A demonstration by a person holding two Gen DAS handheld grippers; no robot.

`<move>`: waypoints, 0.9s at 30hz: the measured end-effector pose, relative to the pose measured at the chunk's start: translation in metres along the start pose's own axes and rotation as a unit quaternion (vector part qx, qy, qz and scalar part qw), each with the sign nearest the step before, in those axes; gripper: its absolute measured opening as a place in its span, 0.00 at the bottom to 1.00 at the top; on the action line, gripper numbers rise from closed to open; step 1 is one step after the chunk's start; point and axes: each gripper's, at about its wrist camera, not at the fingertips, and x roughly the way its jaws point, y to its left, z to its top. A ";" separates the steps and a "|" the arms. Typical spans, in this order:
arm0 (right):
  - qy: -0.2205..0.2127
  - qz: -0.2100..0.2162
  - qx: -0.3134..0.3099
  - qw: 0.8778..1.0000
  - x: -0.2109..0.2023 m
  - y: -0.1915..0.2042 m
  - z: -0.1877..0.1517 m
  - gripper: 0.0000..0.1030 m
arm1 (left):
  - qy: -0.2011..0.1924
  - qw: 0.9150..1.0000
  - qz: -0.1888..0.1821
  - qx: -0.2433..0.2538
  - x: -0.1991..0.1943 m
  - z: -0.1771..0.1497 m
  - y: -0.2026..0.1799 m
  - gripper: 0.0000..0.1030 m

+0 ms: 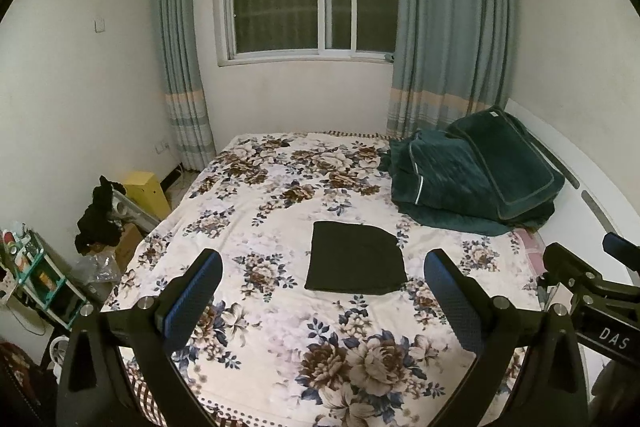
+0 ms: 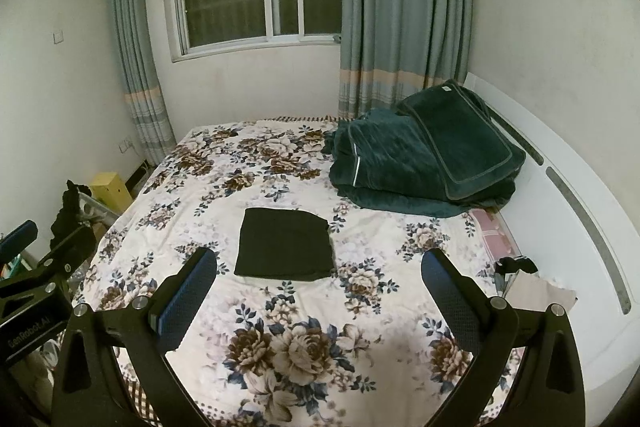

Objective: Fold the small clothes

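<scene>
Black folded garment [image 1: 355,258] flat on floral bedsheet [image 1: 256,211]; left hand-held gripper [image 1: 323,283] and right hand-held gripper [image 2: 319,281] both spread apart, empty.

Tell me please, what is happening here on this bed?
A person holds a two-finger claw in each hand, and neither one is handling anything at this moment. The left claw and the right claw are both open and hang above the flowered bedsheet. A small black garment lies flat on the sheet ahead of them, already in a neat rectangle, with nothing touching it. A dark green blanket is piled at the far right of the bed.
</scene>
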 end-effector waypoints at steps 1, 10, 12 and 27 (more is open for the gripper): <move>0.001 0.000 0.000 1.000 0.000 0.000 0.000 1.00 | -0.001 1.000 0.001 0.000 0.000 0.000 0.000 1.00; 0.000 -0.002 0.001 1.000 -0.002 0.001 -0.003 1.00 | -0.001 1.000 0.002 0.000 0.000 0.000 -0.001 1.00; 0.000 -0.002 0.002 1.000 -0.003 0.002 -0.004 1.00 | -0.001 1.000 0.003 0.001 0.000 0.000 -0.001 1.00; 0.000 -0.001 0.002 1.000 -0.001 0.002 0.000 1.00 | -0.002 1.000 0.003 0.002 0.000 0.000 -0.002 1.00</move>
